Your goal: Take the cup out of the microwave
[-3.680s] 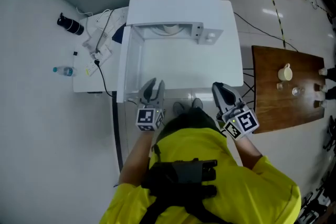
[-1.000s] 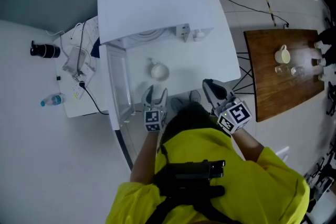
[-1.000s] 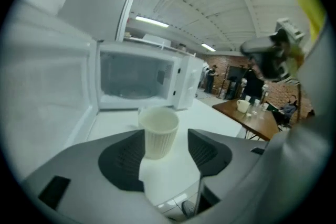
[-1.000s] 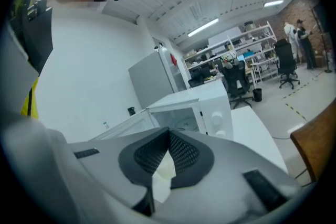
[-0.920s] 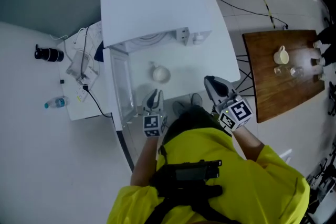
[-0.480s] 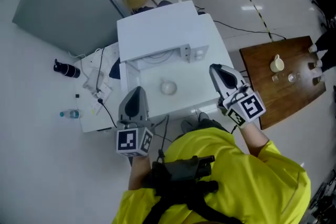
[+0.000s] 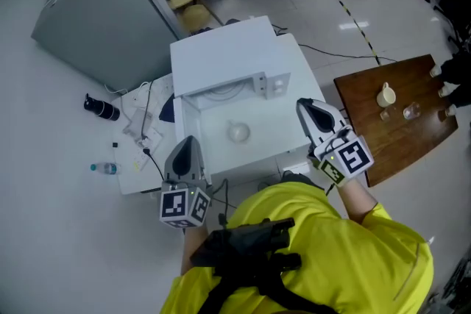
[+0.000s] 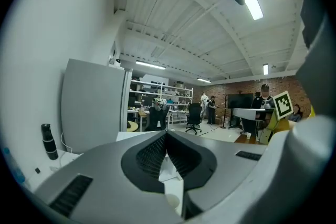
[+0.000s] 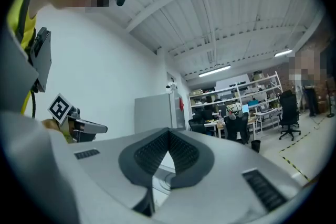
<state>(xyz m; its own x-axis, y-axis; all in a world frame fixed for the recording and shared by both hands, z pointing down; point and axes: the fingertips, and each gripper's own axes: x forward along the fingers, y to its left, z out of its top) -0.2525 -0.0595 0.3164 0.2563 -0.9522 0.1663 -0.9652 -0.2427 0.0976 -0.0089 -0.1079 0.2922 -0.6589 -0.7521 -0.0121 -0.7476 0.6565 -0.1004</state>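
Note:
A white cup (image 7: 238, 132) stands on the white surface (image 7: 272, 136) in front of the white microwave (image 7: 228, 55), outside its opening. Neither gripper touches it. My left gripper (image 7: 187, 141) is raised at the lower left of the cup, its jaws shut with nothing between them; the left gripper view shows its fingertips (image 8: 167, 134) meeting. To the right of the cup my right gripper (image 7: 302, 104) is also raised, shut and holding nothing, and its jaws meet in the right gripper view (image 9: 169, 131). Both point out level across the room.
A brown wooden table (image 7: 397, 136) at the right carries another cup (image 7: 385, 94) and a glass (image 7: 411, 111). Left of the microwave lie cables (image 7: 143, 125), a black bottle (image 7: 101, 107) and a water bottle (image 7: 104, 168). A grey panel (image 7: 96, 11) stands behind.
Both grippers have lifted well up from the white surface, the left one most. The left jaws have gone from open to shut. The cup has stayed in place.

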